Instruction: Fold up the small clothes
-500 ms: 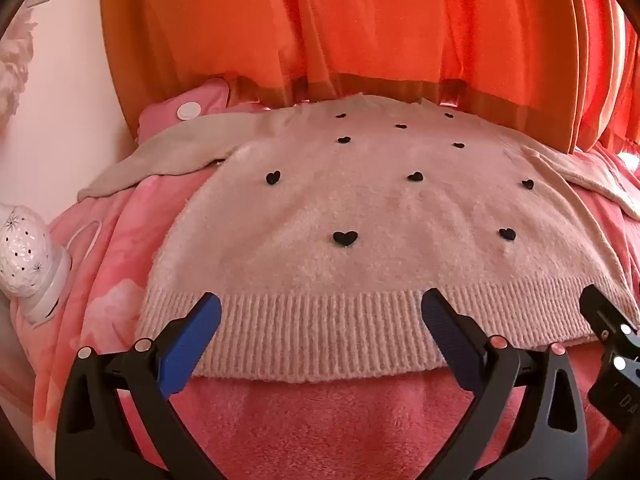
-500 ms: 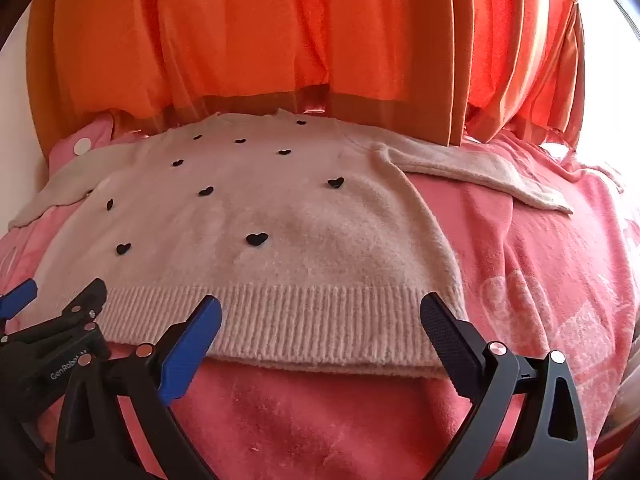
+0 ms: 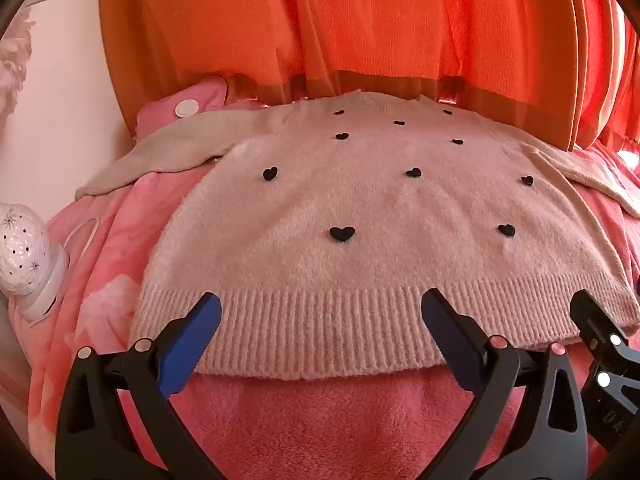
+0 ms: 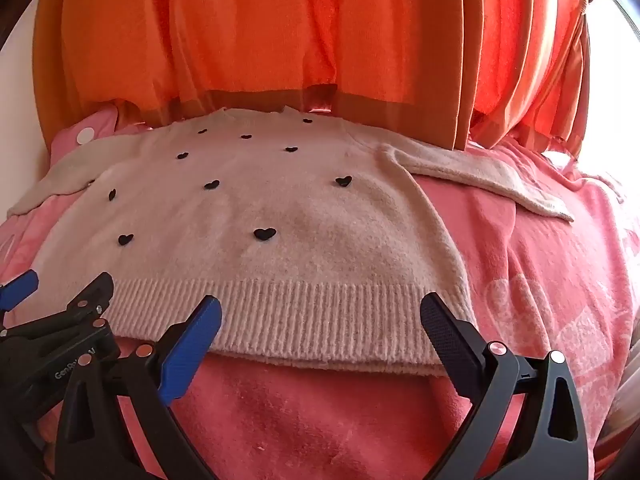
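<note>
A small cream knitted sweater [image 3: 360, 208] with black hearts lies flat and face up on a pink blanket [image 3: 320, 420], sleeves spread to both sides; it also shows in the right wrist view [image 4: 260, 208]. Its ribbed hem [image 3: 320, 320] faces me. My left gripper [image 3: 320, 308] is open, its fingertips just over the hem's left and middle part. My right gripper [image 4: 320, 308] is open over the hem's right part [image 4: 320, 316]. Each gripper shows at the edge of the other's view: the right gripper [image 3: 600, 344] and the left gripper [image 4: 60, 312].
Orange curtains [image 3: 360, 32] hang right behind the sweater's collar. A white perforated lamp [image 3: 24, 256] with a cord stands at the left edge. A pink pillow [image 3: 188, 104] lies at the back left. The pink blanket [image 4: 560, 280] stretches to the right.
</note>
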